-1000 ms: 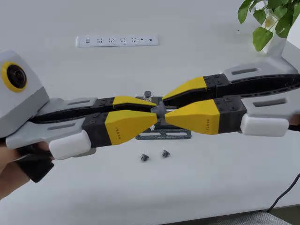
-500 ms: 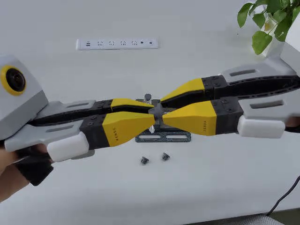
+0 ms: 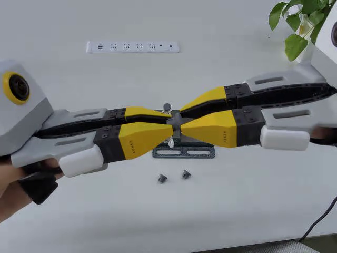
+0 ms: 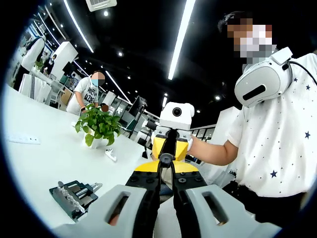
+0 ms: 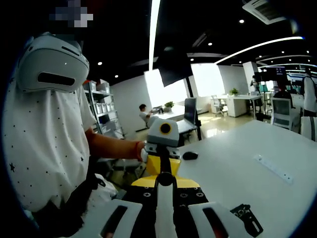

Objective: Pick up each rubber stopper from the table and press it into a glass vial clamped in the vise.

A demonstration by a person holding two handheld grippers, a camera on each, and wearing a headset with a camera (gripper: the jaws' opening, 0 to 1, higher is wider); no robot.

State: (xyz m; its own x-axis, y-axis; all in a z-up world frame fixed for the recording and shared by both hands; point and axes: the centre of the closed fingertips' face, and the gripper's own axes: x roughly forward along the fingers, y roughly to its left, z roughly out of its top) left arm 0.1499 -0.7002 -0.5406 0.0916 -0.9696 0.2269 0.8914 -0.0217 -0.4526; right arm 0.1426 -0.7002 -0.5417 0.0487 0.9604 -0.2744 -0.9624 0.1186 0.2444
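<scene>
My left gripper (image 3: 169,123) and right gripper (image 3: 183,123) hover above the table, tip to tip, both with their yellow jaws shut. A small dark grey lump sits where the tips meet; I cannot tell what it is. In the left gripper view my left gripper (image 4: 166,161) faces the right one head-on, and the right gripper (image 5: 165,180) sees the same from its side. Behind and below the tips stands the dark vise (image 3: 184,152), with a clear glass vial (image 3: 170,142) glinting in it. Two dark rubber stoppers (image 3: 162,178) (image 3: 186,174) lie on the white table in front of the vise.
A white power strip (image 3: 132,47) lies at the back of the table. A potted plant (image 3: 303,21) stands at the far right. A black cable (image 3: 318,221) hangs over the front right edge. The vise (image 4: 74,196) (image 5: 246,218) also shows low in both gripper views.
The two grippers stay pressed tip to tip at about the same height. The stoppers and the vise have not moved.
</scene>
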